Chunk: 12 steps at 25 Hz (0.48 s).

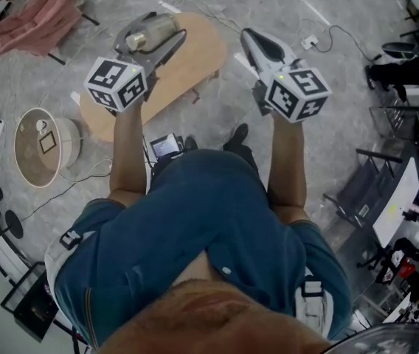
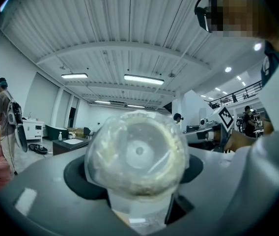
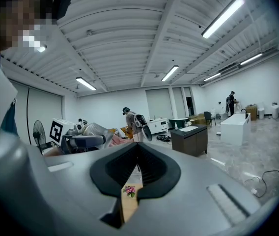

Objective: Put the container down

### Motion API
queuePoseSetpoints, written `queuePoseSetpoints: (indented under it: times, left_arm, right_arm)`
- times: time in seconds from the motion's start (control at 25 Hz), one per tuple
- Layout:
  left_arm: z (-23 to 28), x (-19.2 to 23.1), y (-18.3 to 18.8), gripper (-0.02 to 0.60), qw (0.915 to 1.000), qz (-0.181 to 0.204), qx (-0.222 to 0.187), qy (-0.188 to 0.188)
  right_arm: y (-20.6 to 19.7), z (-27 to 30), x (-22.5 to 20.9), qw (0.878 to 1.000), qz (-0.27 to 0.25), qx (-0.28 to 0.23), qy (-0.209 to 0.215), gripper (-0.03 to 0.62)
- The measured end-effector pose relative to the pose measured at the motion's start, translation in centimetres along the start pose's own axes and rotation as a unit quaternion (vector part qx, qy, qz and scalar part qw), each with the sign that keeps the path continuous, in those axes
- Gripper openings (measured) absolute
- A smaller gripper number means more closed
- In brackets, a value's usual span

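A clear plastic container with a pale yellowish rim lies on its side between the jaws of my left gripper, which is shut on it. It hangs in the air above a light oval wooden table. In the left gripper view the container's round bottom fills the middle and the jaws sit against its sides. My right gripper is held up at the right, shut, with nothing in it; its black pads meet at the tip. The right gripper view also shows the container at the left.
A round low table stands at the left, and a pink cloth lies at the back left. Cables run over the grey floor. Chairs and desks crowd the right side. Other people stand far off in the hall.
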<state>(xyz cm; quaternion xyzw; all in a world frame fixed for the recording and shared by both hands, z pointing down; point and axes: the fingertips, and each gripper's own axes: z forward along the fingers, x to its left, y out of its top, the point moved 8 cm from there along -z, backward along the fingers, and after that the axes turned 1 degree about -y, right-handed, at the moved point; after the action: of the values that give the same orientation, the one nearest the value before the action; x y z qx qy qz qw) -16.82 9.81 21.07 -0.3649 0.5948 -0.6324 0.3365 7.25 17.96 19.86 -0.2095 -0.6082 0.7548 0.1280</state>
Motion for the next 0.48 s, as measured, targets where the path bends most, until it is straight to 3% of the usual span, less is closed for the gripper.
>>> queuePoseSetpoints:
  times: [0.48]
  left_arm:
    - [2.0, 1.8, 0.0, 0.33, 0.9974, 0.007, 0.016, 0.07]
  right_arm:
    - [1.0, 5.3, -4.3, 0.997, 0.001, 0.001, 0.077, 0.009]
